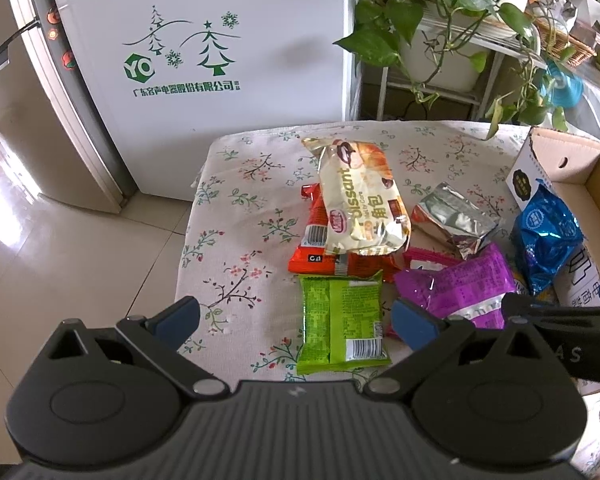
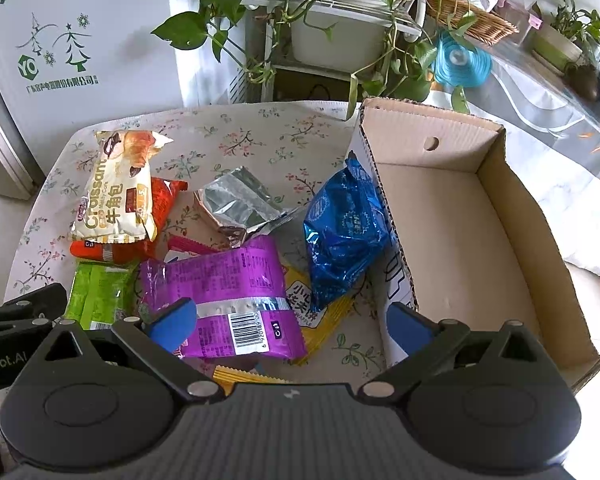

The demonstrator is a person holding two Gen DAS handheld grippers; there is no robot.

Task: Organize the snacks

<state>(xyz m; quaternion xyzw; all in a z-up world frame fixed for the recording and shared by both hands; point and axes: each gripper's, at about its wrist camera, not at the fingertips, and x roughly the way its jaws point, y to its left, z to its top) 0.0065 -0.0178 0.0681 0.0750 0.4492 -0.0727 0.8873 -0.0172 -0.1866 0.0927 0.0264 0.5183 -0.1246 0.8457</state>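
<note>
Several snack packs lie on a floral-cloth table [image 1: 236, 216]. A green pack [image 1: 342, 322] lies between the fingers of my open left gripper [image 1: 296, 322], which hovers above it. A cream croissant pack [image 1: 360, 204] lies on a red pack [image 1: 320, 256]. A silver pack [image 1: 454, 218], a purple pack [image 2: 228, 296] and a blue pack [image 2: 342, 236] lie to the right; the blue one leans on an empty cardboard box [image 2: 460, 208]. A yellow pack [image 2: 316, 320] lies under the purple one. My right gripper [image 2: 288, 326] is open above the purple and yellow packs.
A white fridge [image 1: 220, 40] stands behind the table. A plant shelf with trailing leaves [image 2: 300, 20] stands at the back right. Tiled floor [image 1: 80, 260] lies left of the table. My right gripper's body also shows at the right edge of the left wrist view [image 1: 560, 320].
</note>
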